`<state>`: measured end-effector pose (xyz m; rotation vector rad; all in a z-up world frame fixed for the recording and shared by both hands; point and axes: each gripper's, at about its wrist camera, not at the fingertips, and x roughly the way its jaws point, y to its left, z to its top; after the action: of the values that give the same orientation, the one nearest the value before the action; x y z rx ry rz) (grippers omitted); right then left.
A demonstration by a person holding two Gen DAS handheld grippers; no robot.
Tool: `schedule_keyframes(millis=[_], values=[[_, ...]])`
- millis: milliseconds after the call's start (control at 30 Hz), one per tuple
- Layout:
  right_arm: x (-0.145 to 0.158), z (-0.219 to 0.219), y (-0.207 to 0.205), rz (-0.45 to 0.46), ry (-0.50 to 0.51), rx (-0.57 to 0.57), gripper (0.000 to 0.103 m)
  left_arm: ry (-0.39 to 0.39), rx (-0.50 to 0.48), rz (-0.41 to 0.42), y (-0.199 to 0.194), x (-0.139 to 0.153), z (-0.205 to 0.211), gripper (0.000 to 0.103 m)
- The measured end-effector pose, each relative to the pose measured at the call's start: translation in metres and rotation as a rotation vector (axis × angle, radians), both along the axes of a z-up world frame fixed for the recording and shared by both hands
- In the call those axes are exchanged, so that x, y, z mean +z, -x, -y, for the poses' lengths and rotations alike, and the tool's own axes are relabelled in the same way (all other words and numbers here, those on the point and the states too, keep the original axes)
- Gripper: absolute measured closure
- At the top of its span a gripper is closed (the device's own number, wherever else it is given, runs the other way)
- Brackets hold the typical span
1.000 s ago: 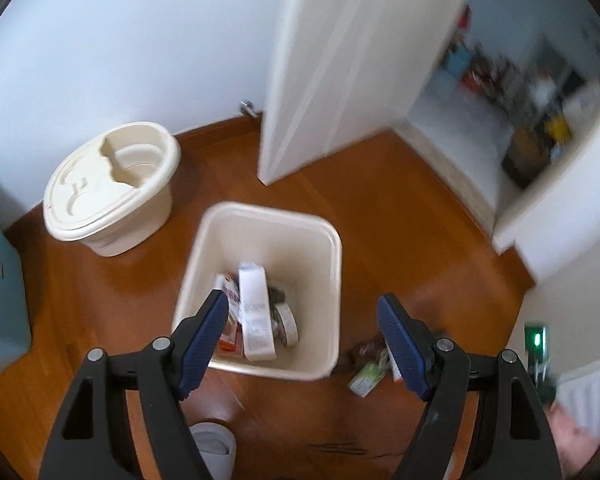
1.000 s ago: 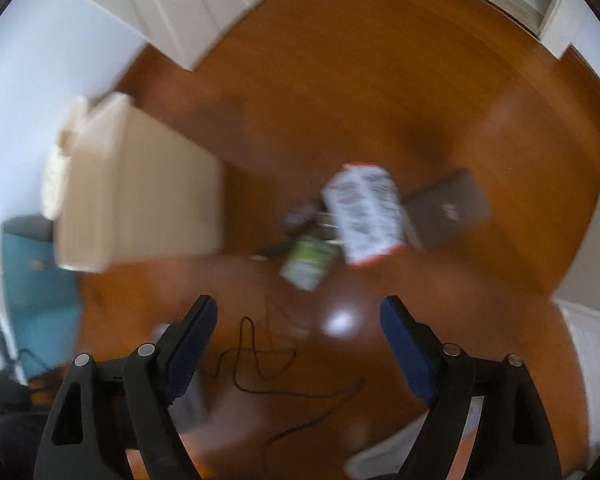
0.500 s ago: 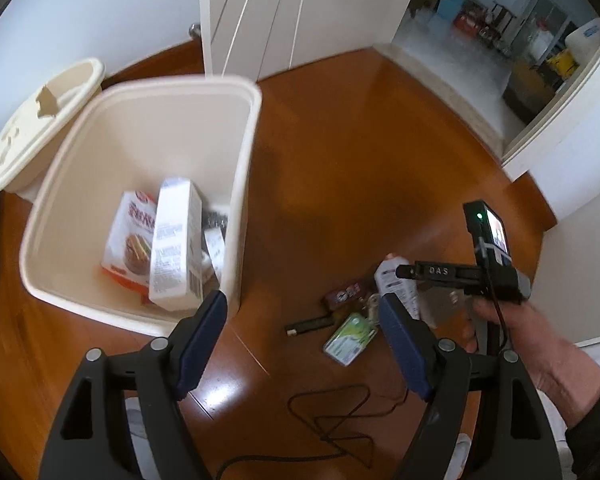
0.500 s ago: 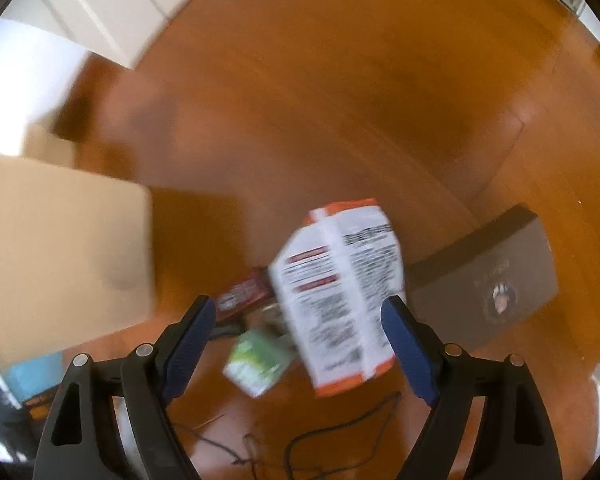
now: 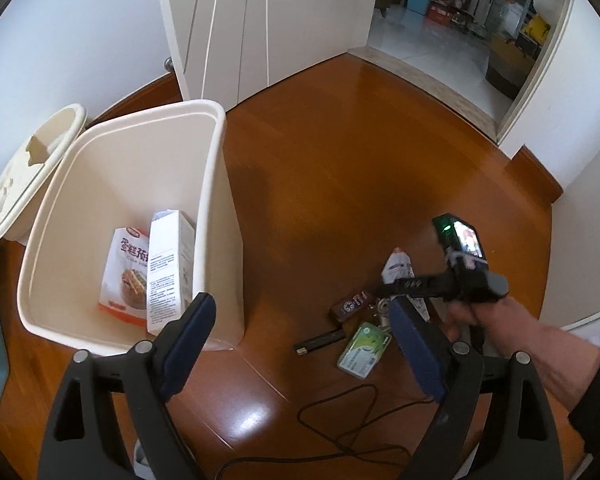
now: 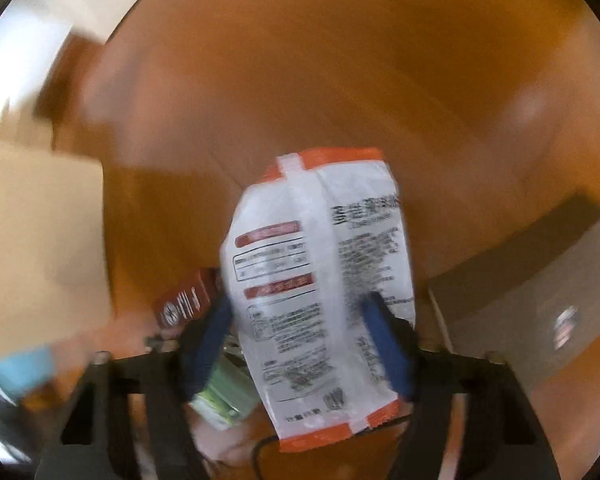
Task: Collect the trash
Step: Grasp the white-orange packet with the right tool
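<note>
While right gripper (image 6: 300, 344) closes around white orange-edged packet (image 6: 320, 280), black print; left gripper (image 5: 304, 344) opening, empty

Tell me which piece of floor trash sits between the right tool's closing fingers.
The white packet with orange ends, straddled by the right tool. The brown wrapper and green packet lie left, outside.

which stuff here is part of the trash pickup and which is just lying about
Job:
- white snack bag, between the closing right gripper
- green packet
- brown wrapper
- bin

Lying about:
- black cable
- bin lid
- grey box
</note>
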<state>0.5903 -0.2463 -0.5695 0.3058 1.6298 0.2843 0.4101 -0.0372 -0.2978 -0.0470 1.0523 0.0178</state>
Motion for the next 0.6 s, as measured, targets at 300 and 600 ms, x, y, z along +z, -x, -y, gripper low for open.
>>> schedule_keyframes(millis=[300,600], values=[[0.033,0.029,0.007,0.059,-0.153,-0.048,0.100,0.006,-0.008,-0.003,0.001,-0.008,0.011,0.014],[0.134,0.069,0.066,0.248,-0.246,0.015,0.100,-0.096,-0.270,-0.132,0.002,-0.092,0.062,0.014]])
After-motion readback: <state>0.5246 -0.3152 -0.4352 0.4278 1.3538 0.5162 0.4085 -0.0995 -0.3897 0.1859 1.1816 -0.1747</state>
